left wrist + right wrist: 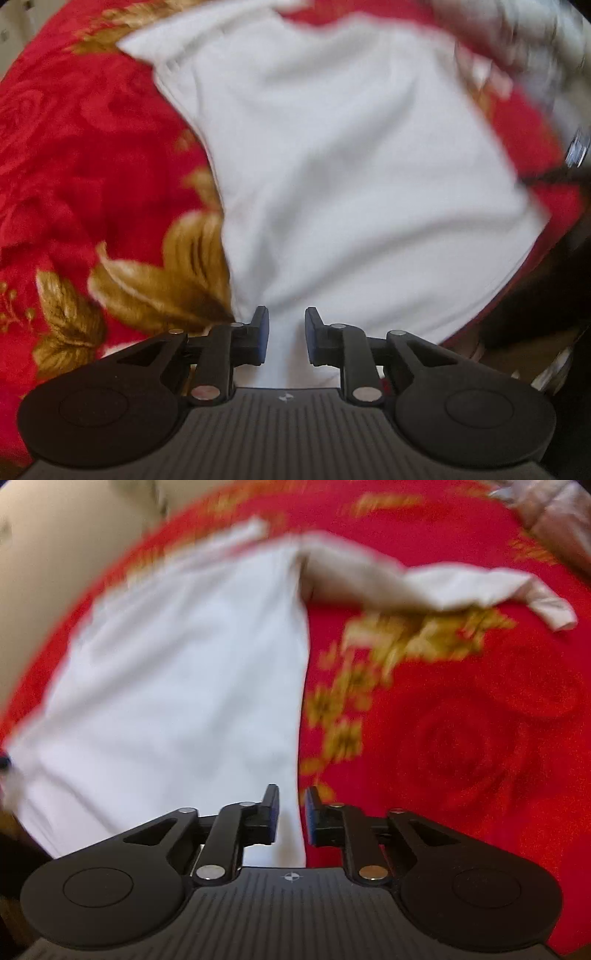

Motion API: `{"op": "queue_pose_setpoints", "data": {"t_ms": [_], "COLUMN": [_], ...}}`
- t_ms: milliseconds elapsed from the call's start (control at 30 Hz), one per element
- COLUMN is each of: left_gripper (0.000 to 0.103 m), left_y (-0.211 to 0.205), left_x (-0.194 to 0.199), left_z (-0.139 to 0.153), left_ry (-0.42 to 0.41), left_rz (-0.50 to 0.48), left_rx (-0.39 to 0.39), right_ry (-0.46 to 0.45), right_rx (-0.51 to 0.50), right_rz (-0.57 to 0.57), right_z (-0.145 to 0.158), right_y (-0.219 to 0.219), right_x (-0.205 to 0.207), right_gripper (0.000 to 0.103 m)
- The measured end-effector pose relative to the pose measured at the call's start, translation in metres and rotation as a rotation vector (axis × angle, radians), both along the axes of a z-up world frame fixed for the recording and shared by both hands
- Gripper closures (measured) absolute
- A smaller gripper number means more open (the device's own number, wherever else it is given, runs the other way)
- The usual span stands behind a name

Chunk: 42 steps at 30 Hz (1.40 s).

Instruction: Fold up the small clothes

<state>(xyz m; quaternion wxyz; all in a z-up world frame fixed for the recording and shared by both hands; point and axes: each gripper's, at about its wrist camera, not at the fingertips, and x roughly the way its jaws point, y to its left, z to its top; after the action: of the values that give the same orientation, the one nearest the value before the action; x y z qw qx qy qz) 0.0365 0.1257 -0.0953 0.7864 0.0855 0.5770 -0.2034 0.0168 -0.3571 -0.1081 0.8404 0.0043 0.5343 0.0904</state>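
Note:
A small white garment lies spread on a red blanket with gold flowers. In the left wrist view my left gripper hovers over the garment's near corner, where the cloth narrows. Its jaws stand a little apart, with white cloth showing in the gap and the pads clear of it. In the right wrist view the same garment fills the left half, and one sleeve stretches right across the blanket. My right gripper is over the garment's right edge, jaws slightly apart and not pressing the cloth. Both views are blurred.
The blanket drops off into dark floor at the lower right of the left wrist view. A cream surface stands beyond the bed at the upper left. Grey-silver fabric lies at the blanket's far right corner.

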Motion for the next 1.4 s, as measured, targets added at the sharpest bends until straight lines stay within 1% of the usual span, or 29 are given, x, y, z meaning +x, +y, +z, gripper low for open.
{"op": "queue_pose_setpoints", "data": {"t_ms": [33,67,100,133,167,200,233,267,333,400,467,567,733,800,1000,1100,1133,1200,1233,1267,1300,1367,1400], "left_gripper": [0.080,0.080,0.079,0.074,0.069,0.067,0.064,0.064,0.064,0.064,0.064,0.064,0.064,0.064,0.064,0.064,0.064,0.064,0.064,0.064,0.064,0.064,0.064], "left_y": [-0.001,0.000,0.003,0.007,0.012,0.015,0.019,0.021,0.021,0.018,0.014,0.004,-0.004,-0.006,-0.010,-0.011,-0.011,-0.012,-0.012,-0.011,-0.011,-0.010,-0.010], "left_x": [0.001,0.003,0.006,0.010,0.015,0.020,0.025,0.030,0.041,0.047,0.052,0.057,0.066,0.073,0.091,0.098,0.099,0.102,0.102,0.103,0.104,0.106,0.106], "left_z": [0.001,0.008,0.016,0.024,0.032,0.038,0.042,0.045,0.048,0.049,0.048,0.045,0.037,0.033,0.025,0.022,0.021,0.020,0.019,0.019,0.019,0.018,0.019], "left_ry": [-0.014,-0.044,-0.075,-0.101,-0.136,-0.164,-0.191,-0.207,-0.222,-0.224,-0.223,-0.225,-0.214,-0.208,-0.197,-0.192,-0.191,-0.188,-0.187,-0.187,-0.186,-0.186,-0.187], "left_rz": [-0.013,-0.007,0.014,0.038,0.074,0.109,0.150,0.181,0.235,0.263,0.265,0.248,0.247,0.252,0.279,0.288,0.289,0.292,0.294,0.296,0.298,0.302,0.303], "left_rx": [0.001,-0.024,-0.067,-0.107,-0.148,-0.168,-0.178,-0.182,-0.189,-0.190,-0.182,-0.167,-0.157,-0.151,-0.134,-0.127,-0.123,-0.119,-0.118,-0.117,-0.116,-0.118,-0.120], "right_ry": [0.013,-0.011,-0.049,-0.102,-0.153,-0.191,-0.223,-0.244,-0.269,-0.294,-0.317,-0.335,-0.339,-0.336,-0.335,-0.351,-0.364,-0.391,-0.403,-0.419,-0.448,-0.549,-0.624], "right_rx": [-0.042,-0.035,0.000,0.054,0.104,0.138,0.168,0.193,0.237,0.258,0.262,0.258,0.232,0.226,0.208,0.186,0.160,0.115,0.104,0.102,0.097,0.095,0.103], "right_rz": [-0.008,-0.033,-0.060,-0.092,-0.128,-0.166,-0.210,-0.252,-0.318,-0.372,-0.454,-0.573,-0.722,-0.745,-0.764,-0.762,-0.752,-0.721,-0.707,-0.697,-0.691,-0.709,-0.724], "right_z": [-0.004,0.001,0.010,0.022,0.033,0.041,0.047,0.051,0.054,0.055,0.051,0.042,0.019,0.010,-0.012,-0.016,-0.015,-0.013,-0.011,-0.008,-0.003,0.018,0.032], "right_y": [0.001,-0.003,-0.009,-0.017,-0.027,-0.036,-0.047,-0.057,-0.072,-0.086,-0.103,-0.128,-0.171,-0.185,-0.216,-0.226,-0.227,-0.230,-0.232,-0.234,-0.238,-0.245,-0.249], "right_x": [0.003,0.005,0.008,0.012,0.017,0.022,0.030,0.040,0.060,0.081,0.101,0.125,0.162,0.175,0.214,0.227,0.232,0.240,0.244,0.246,0.247,0.240,0.234], "right_gripper": [0.085,0.085,0.085,0.085,0.083,0.082,0.082,0.082,0.082,0.081,0.072,0.064,0.063,0.063,0.063,0.063,0.066,0.082,0.094,0.098,0.098,0.099,0.099]}}
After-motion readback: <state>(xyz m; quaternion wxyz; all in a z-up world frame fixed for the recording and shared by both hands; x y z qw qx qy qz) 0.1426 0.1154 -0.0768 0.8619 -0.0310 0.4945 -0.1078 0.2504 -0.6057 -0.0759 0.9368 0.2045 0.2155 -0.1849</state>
